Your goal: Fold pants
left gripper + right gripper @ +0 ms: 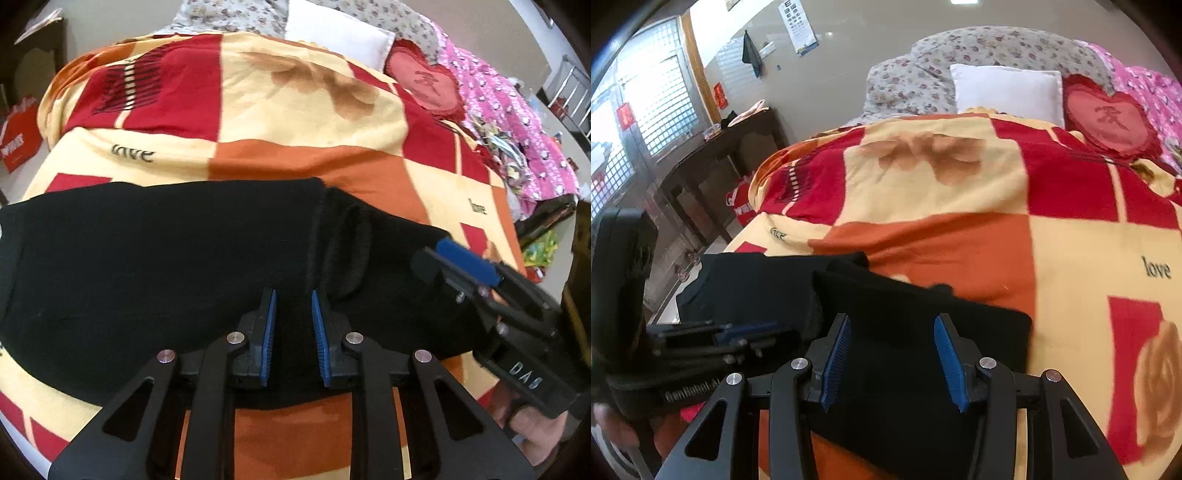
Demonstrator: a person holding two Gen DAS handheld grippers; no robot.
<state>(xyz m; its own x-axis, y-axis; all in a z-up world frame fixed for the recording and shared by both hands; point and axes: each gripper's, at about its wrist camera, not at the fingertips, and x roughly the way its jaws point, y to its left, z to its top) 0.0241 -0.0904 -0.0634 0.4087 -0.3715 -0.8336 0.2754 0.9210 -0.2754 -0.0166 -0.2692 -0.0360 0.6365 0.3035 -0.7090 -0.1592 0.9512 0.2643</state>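
Black pants [166, 266] lie lengthwise across a red, orange and cream checked blanket [295, 122] on a bed, one part folded over near the right end. My left gripper [294, 328] has its jaws narrowed at the pants' near edge, with a ridge of black cloth pinched between the blue pads. In the right wrist view it [746, 332] shows low at the left, on the cloth. My right gripper [892, 358] hangs over the pants' [916, 317] right end, jaws wide apart, the cloth under them and the pads not pressing. In the left wrist view it [443, 258] is at the right.
A white pillow [1004, 90], a red heart cushion [1108, 122] and floral bedding [979, 48] lie at the bed's head. A pink quilt [517, 110] with clutter runs along the right side. A dark table [713, 147] and a red bag [18, 140] stand left of the bed.
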